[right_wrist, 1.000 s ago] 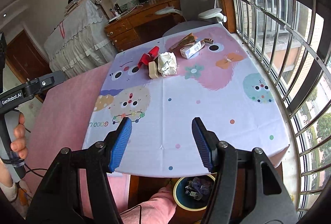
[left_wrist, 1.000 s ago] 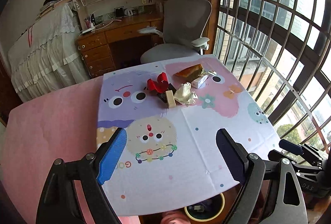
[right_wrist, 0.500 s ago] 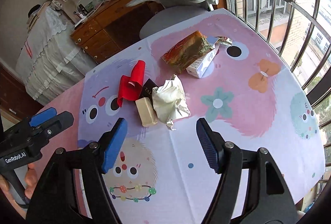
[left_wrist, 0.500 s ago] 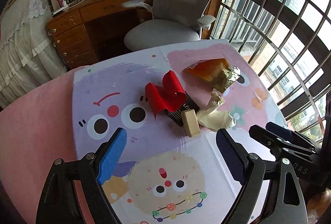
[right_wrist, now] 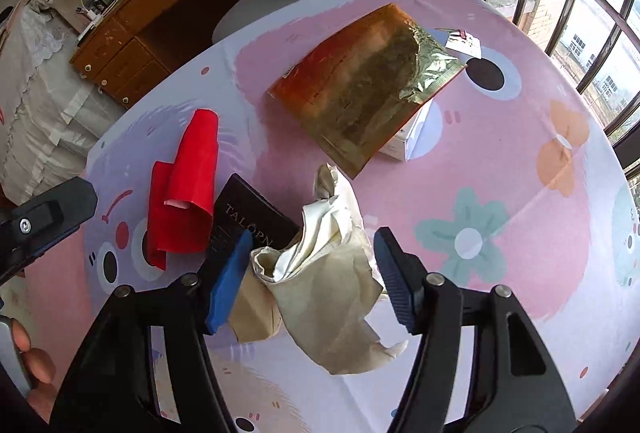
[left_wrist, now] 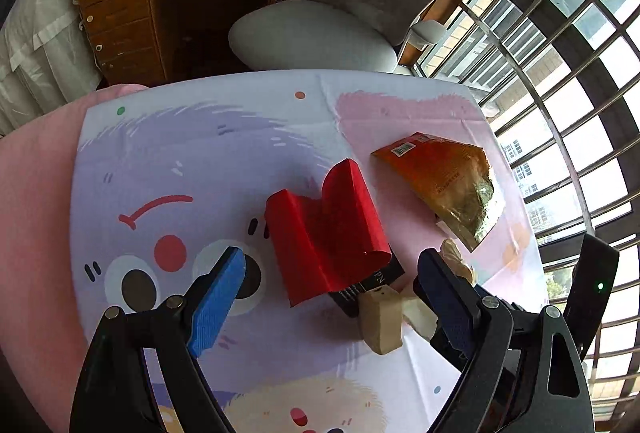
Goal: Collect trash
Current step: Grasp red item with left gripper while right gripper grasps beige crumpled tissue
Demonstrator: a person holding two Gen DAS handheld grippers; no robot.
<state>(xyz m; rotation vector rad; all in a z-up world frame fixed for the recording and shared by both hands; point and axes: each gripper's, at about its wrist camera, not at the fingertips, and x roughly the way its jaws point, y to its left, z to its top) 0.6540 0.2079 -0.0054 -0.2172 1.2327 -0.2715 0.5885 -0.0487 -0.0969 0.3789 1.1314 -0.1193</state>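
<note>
reading "talopn" on black box

Table with cartoon-print tablecloth, bearing red folded paper, black box, crumpled cream wrapper, orange foil bag, white carton.

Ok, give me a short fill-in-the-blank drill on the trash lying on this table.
1. The curled paper between the left gripper's open fingers is coloured ____.
2. The right gripper straddles the crumpled ____ tissue.
3. The orange foil wrapper lies partly over a small ____ box.
4. The black box bears the printed word ____.

Missing words: red; cream; white; TALOPN
</note>
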